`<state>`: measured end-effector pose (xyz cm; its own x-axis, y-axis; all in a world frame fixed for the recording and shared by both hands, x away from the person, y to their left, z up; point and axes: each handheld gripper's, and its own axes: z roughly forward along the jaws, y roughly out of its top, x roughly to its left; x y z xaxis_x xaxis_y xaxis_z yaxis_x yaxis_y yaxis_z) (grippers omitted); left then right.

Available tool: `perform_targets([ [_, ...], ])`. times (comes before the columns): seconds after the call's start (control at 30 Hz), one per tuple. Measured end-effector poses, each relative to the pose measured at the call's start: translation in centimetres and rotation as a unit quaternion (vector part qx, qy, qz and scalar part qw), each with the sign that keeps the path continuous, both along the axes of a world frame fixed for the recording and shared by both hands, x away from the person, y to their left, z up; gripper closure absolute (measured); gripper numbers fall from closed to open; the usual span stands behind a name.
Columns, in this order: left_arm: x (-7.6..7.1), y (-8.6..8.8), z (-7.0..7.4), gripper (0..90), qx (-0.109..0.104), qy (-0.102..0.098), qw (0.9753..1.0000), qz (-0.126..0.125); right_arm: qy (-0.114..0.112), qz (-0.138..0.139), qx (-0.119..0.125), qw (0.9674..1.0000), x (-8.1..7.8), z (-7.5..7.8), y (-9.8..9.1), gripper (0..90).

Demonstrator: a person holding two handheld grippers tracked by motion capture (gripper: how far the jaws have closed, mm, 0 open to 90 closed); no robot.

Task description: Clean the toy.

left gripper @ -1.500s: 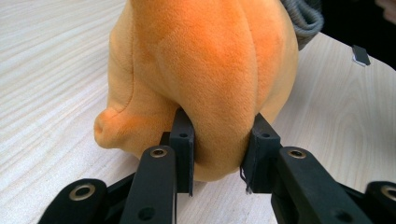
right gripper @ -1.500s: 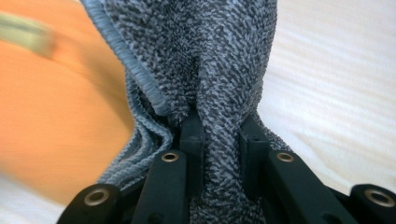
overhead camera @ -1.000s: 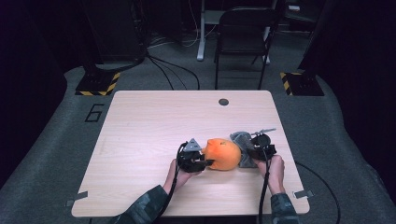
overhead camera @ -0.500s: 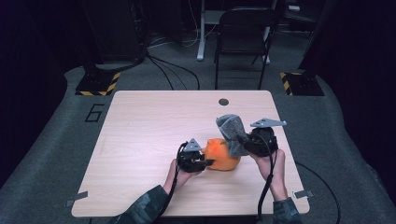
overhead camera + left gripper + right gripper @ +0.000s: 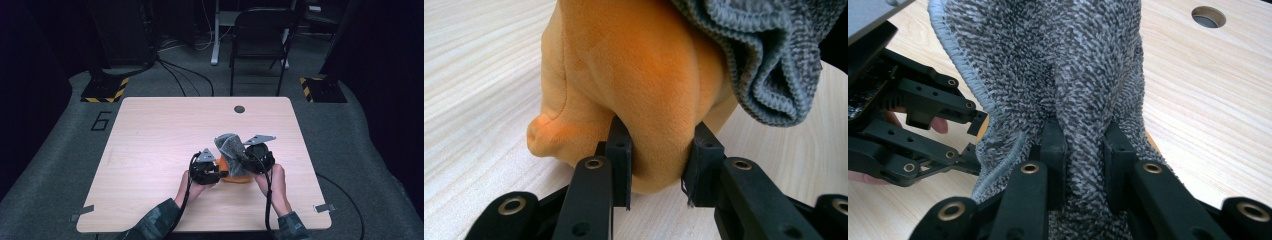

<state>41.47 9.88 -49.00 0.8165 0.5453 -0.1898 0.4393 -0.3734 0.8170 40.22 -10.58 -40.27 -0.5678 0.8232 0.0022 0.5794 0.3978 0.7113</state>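
An orange plush toy [image 5: 639, 85] sits on the near right part of the desk [image 5: 150, 135], between the two hands. Its pile is short and smooth, with a soft seam down the side and a small rounded nub low on one side. A grey cloth [image 5: 1063, 75] of looped, speckled weave with a stitched hem lies partly over the toy's top and stands up in a peak above it.

The left claw [image 5: 659, 167] is clamped on a fold of the toy's lower body; the plush bulges between its two black pads, which sit low, close to the desk top. The right claw [image 5: 1083, 150] is pinched tight on a gathered ridge of the cloth, its pads nearly together with the fabric squeezed between them. In the high view the left claw [image 5: 212, 172] touches the toy's left side and the right claw [image 5: 252, 160] is raised at the toy's right, with the cloth rising from it.

The desk is pale wood grain, with a round cable hole [image 5: 239, 109] near the far edge. Around it lies grey floor; a black chair [image 5: 260, 40] stands beyond the far edge, and yellow-and-black striped blocks [image 5: 105, 90] sit at the far left and far right in a dark room.
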Motion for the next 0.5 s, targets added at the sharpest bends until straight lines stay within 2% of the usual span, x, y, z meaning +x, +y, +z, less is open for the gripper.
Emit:
perform_targets([
  [0.33, 0.0, 0.0, 0.0, 69.3, -0.004, 0.001, 1.0, 0.001, 0.009, -0.02, 0.001, 0.9998, 0.6, -0.2, -1.7, 76.1],
  [0.5, 0.0, 0.0, -0.1, 69.3, -0.007, 0.003, 1.0, 0.001, 0.013, -0.038, -0.009, 0.9992, 1.0, -0.6, -2.5, 76.1],
])
